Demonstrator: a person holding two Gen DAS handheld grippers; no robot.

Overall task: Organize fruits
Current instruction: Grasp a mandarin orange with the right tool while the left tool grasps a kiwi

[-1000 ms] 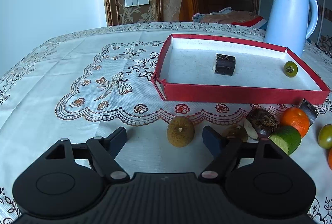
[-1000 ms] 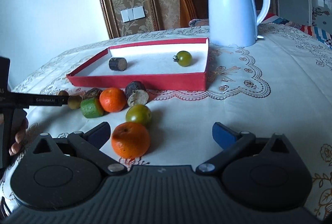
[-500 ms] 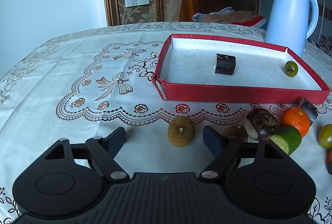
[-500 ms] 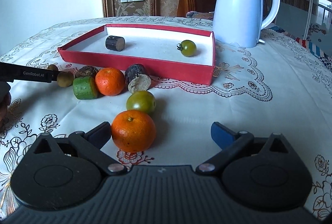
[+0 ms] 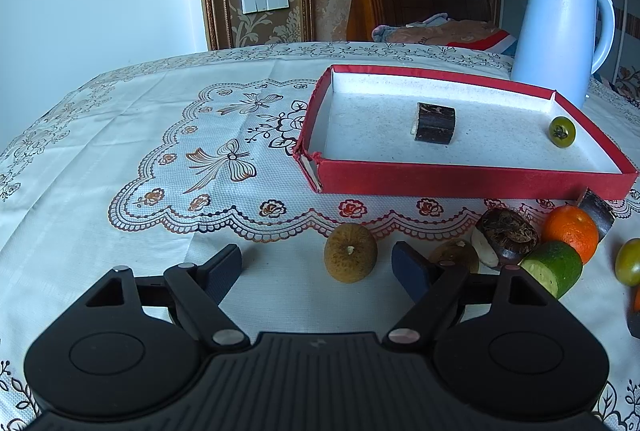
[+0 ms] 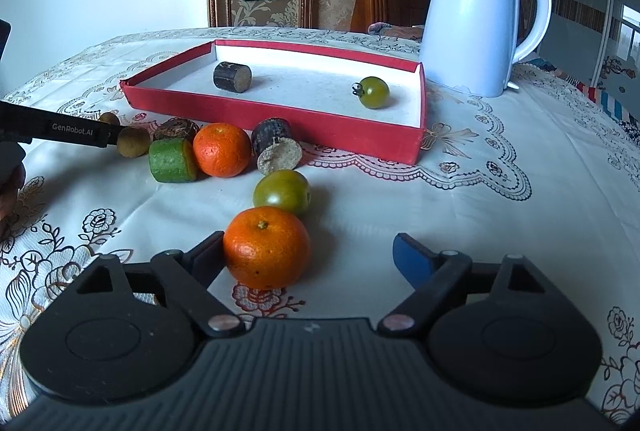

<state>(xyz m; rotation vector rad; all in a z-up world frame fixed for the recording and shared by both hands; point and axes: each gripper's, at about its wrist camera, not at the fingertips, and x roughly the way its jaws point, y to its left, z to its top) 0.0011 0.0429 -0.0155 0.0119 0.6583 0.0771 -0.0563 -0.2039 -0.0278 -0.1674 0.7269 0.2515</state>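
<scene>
Both hand-held grippers gape empty, the left hand-held gripper bracketing a small brown round fruit and the right hand-held gripper a glossy orange mandarin, presumably bound for the shallow red cardboard tray.

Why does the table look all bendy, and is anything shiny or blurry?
Both wrist views are fisheye, so the table edge curves. In the right wrist view the kettle has soft window glare and the near orange is sharp. In the left wrist view the red tray is sharp.
</scene>
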